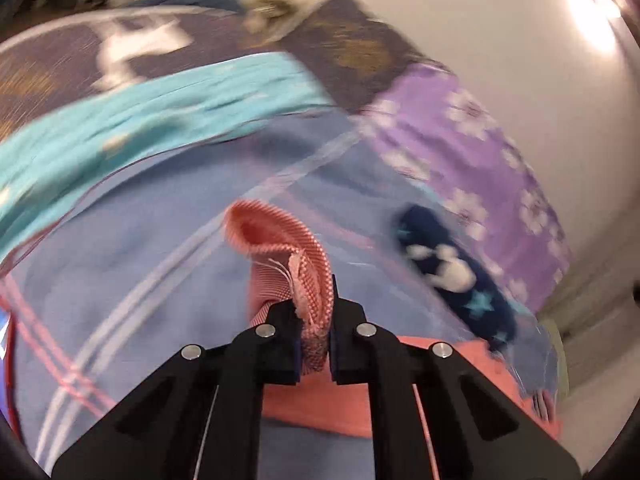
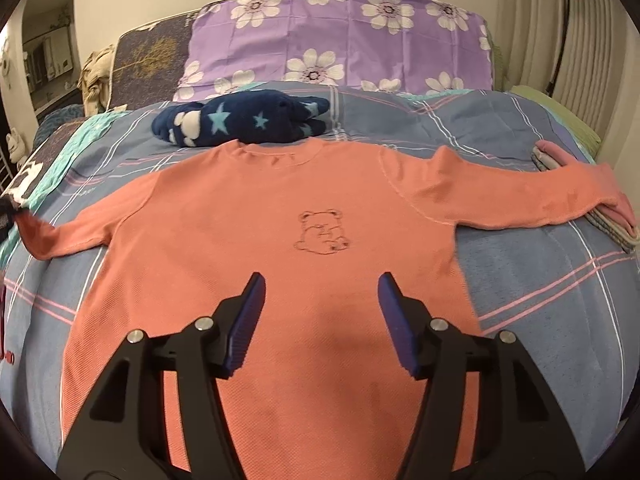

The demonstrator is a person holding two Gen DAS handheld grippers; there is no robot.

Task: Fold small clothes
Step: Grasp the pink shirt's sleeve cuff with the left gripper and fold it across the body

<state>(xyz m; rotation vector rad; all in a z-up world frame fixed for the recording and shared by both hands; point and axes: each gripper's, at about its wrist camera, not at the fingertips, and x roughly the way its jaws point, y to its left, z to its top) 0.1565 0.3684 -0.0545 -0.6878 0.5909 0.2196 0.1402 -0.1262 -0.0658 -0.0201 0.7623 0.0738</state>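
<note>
A small salmon-pink long-sleeved shirt point(image 2: 256, 240) with a bear outline on the chest lies face up on the bed, both sleeves spread out. My left gripper point(image 1: 314, 312) is shut on the cuff of the shirt's left sleeve point(image 1: 280, 248) and holds it lifted off the bedspread; that view is blurred. In the right wrist view the left gripper point(image 2: 8, 212) shows at the far left edge, at the sleeve end. My right gripper point(image 2: 320, 292) is open and empty, hovering over the shirt's lower middle.
The bed has a blue plaid bedspread point(image 2: 540, 280). A navy star-patterned fleece bundle point(image 2: 240, 122) lies just beyond the collar. A purple flowered pillow point(image 2: 340, 40) is behind it. Folded pink and grey clothes point(image 2: 552, 156) sit under the right sleeve's end. A turquoise cloth point(image 1: 140, 116) lies left.
</note>
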